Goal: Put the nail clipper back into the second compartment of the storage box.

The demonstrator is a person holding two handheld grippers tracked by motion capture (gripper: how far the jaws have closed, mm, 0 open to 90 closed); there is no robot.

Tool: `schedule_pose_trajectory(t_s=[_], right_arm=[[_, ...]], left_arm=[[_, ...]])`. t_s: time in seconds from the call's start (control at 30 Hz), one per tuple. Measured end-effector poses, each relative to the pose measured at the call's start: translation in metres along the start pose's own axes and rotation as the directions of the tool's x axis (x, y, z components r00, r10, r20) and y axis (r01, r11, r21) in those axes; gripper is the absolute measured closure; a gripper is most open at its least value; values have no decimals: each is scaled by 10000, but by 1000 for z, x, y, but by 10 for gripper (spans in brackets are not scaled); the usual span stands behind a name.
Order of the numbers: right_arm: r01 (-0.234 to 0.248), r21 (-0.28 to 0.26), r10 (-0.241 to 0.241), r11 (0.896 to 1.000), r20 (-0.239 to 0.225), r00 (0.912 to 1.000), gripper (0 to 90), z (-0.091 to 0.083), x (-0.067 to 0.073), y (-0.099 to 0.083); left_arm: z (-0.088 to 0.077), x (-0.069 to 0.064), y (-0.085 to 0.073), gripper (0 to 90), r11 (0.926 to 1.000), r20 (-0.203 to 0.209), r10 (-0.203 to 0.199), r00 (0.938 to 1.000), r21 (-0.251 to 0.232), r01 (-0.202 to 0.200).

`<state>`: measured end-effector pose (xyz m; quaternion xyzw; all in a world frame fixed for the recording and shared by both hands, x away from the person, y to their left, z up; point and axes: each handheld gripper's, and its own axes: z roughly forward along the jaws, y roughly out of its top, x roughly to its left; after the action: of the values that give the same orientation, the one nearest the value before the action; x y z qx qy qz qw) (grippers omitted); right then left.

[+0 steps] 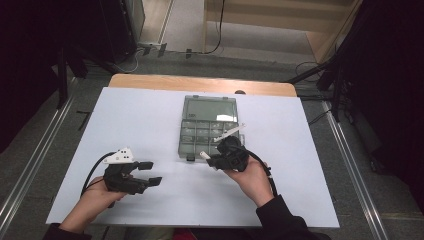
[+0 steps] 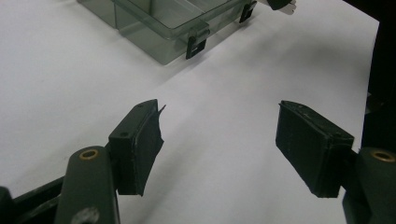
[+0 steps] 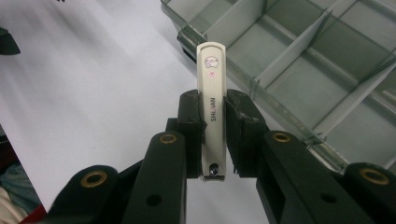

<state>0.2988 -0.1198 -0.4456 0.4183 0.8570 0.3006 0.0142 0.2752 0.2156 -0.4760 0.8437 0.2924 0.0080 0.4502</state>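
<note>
A white nail clipper (image 3: 211, 65) with a small cartoon print is pinched lengthwise between the pads of my right gripper (image 3: 213, 109), which is shut on it. Its tip (image 1: 203, 155) pokes out toward the left, at the front edge of a clear compartment box (image 1: 186, 131). In the right gripper view the box's divided cells (image 3: 303, 60) lie just beyond and right of the clipper, apart from it. My left gripper (image 1: 151, 173) hovers over the white table at the front left. Its jaws stand wide open in the left gripper view (image 2: 217, 121) with nothing between them.
The box's lid (image 1: 210, 106) lies open and flat behind the cells, and black latches (image 2: 196, 46) hang on its front wall. A white sheet (image 1: 140, 125) covers the table, whose wooden far edge (image 1: 200, 82) shows. Cables and dark stands ring the table on the floor.
</note>
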Motion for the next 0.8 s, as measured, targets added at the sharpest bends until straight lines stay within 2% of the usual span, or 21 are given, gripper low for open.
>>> schedule_pose_trajectory(t_s=[0.33, 0.8], right_arm=[[-32, -158, 33, 9999, 31, 10000, 782, -3, -3, 11], [-254, -291, 258, 9993, 132, 9996, 782, -2, -18, 27]], left_arm=[[0, 0, 0, 305, 10000, 15, -29, 10000, -33, 29], [-1, 0, 0, 305, 10000, 22, -36, 10000, -59, 36]])
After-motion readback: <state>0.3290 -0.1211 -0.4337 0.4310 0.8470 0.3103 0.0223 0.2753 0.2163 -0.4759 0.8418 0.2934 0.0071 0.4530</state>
